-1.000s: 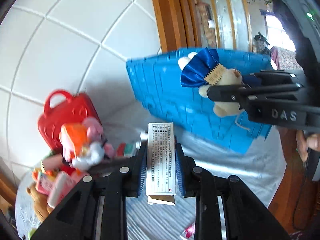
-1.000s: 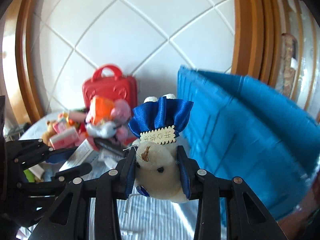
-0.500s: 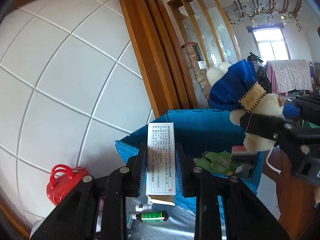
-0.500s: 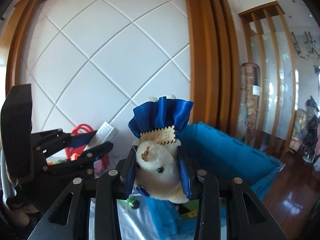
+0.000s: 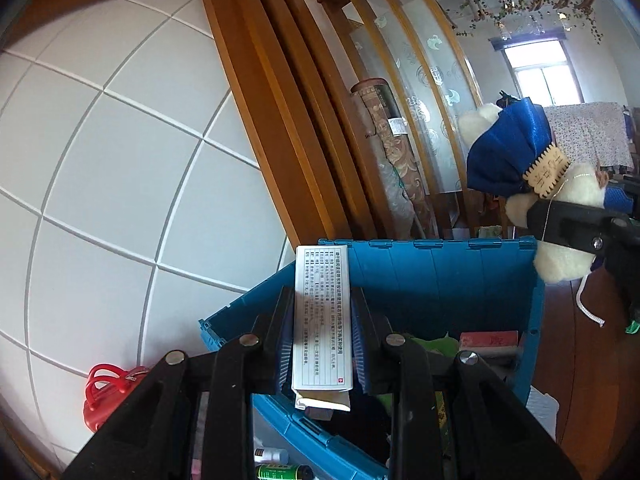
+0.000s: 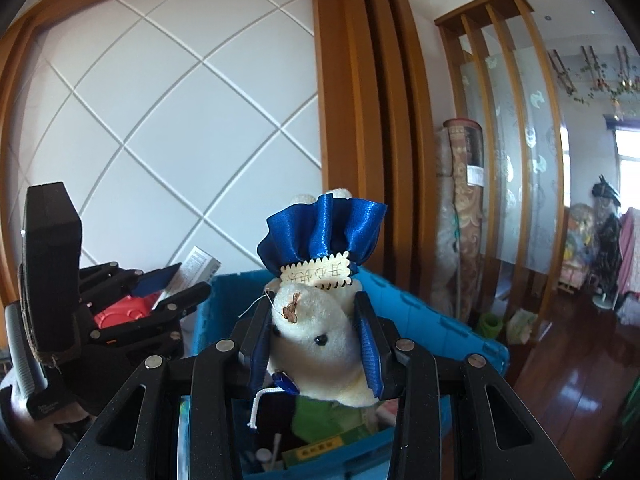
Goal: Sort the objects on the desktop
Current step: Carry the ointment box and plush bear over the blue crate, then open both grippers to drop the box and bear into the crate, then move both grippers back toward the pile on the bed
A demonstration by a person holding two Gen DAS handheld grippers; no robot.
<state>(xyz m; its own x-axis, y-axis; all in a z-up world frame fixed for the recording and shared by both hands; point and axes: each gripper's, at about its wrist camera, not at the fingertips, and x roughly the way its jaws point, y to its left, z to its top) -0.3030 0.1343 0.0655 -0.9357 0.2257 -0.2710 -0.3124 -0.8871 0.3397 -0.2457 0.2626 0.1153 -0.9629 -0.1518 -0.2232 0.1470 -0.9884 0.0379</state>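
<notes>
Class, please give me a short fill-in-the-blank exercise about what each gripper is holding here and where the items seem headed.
1. The left gripper is shut on a white ____ printed with text.
2. The right gripper is shut on a plush toy wearing a ____ satin ruffle.
3. Both grippers are held above a ____ crate.

Missing words: box; blue; blue

A home: wooden screen (image 6: 500,120), curtained window (image 5: 540,76).
</notes>
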